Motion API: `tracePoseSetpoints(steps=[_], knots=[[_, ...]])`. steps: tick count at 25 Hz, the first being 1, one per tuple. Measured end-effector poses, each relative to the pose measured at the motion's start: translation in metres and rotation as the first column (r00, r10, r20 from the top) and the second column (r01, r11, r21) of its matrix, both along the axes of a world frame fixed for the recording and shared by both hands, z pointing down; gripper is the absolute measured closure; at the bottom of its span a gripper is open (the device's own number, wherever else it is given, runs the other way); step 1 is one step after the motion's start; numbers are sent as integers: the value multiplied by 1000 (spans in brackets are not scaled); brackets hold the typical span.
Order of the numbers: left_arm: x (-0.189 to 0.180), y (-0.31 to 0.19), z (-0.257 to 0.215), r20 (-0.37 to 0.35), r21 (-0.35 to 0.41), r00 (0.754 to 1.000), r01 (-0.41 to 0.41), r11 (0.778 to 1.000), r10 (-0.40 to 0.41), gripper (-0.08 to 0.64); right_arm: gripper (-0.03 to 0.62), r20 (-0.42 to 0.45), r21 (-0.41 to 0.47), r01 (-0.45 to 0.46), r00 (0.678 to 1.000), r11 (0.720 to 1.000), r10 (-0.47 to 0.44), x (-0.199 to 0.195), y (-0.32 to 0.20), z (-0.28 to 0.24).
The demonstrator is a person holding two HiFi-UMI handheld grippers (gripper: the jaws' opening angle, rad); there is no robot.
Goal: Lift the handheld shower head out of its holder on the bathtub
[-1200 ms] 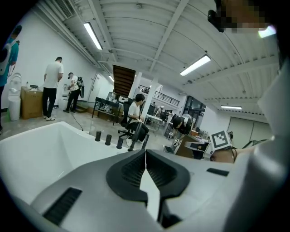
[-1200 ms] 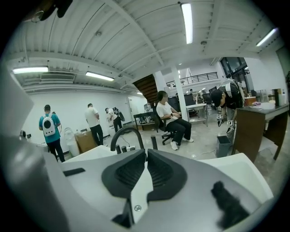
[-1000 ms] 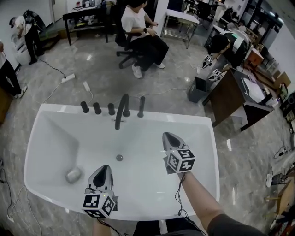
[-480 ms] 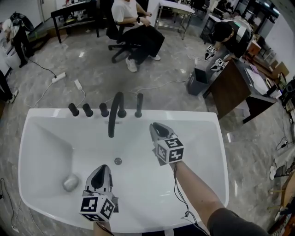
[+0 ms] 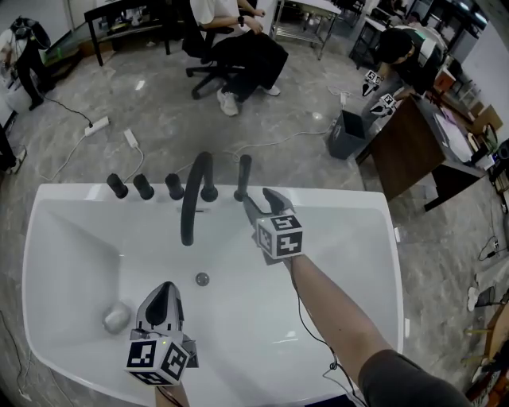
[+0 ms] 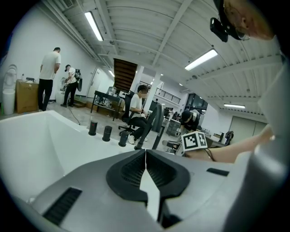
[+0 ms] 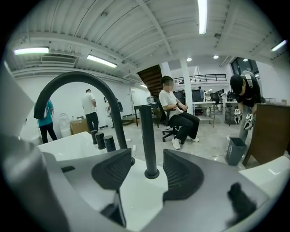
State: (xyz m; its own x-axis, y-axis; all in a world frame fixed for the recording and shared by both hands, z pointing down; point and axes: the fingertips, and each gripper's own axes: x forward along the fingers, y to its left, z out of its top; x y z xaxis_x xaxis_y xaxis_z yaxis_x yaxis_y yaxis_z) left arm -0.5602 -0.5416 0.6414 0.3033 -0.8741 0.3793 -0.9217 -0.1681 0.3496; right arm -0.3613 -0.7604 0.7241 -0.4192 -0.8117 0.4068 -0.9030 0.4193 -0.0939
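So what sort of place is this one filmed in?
Probably an open workshop or lab hall, not a bathroom: the white bathtub stands free on a stone-look floor, and behind it are a black desk, a person on an office chair and a power strip.

head view overhead, gripper views low, share tub (image 5: 342, 238)

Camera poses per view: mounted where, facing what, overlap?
Head view: on person's head, steeply down into bathtub; left claw, right claw, right forearm show.
Left gripper view: rides left claw, shut, facing spout; right forearm shows.
Right gripper view: rides right claw, jaws just opened, shower head between them, untouched.
Gripper views share spout, shower head.
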Motion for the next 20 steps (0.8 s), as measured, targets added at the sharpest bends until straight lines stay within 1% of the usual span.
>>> tracePoseSetpoints(steps=[2, 5, 9, 12, 16, 18, 19, 20], knots=[[-4, -3, 3, -17, 0, 1000, 21, 1000, -21, 545, 384, -10, 6, -4, 1000, 1000, 4, -3, -9, 6], [-10, -3, 7, -9, 8, 999, 41, 999, -41, 545, 385, -59, 39, 5, 998, 999, -3, -6, -20, 11], [-16, -6, 11, -6, 9, 998, 58, 998, -58, 545, 387, -66, 56, 16, 998, 998, -13, -16, -37, 14], [-11, -10, 16, 9, 11, 999, 45, 999, -46, 545, 387, -97, 50, 33, 995, 998, -28, -22, -47, 21], [-3, -11, 14, 14, 16, 999, 31, 999, -32, 545, 387, -108, 46, 39, 994, 998, -34, -29, -56, 24], [-2, -12, 15, 16, 17, 999, 30, 999, -30, 545, 388, -169, 73, 49, 985, 996, -36, -30, -59, 26], [-2, -11, 17, 16, 17, 999, 28, 999, -28, 545, 418, -199, 88, 52, 979, 995, -34, -29, -60, 26], [-2, -10, 18, 16, 15, 1000, 25, 1000, -26, 545, 443, -208, 97, 51, 978, 994, -30, -29, -59, 26]])
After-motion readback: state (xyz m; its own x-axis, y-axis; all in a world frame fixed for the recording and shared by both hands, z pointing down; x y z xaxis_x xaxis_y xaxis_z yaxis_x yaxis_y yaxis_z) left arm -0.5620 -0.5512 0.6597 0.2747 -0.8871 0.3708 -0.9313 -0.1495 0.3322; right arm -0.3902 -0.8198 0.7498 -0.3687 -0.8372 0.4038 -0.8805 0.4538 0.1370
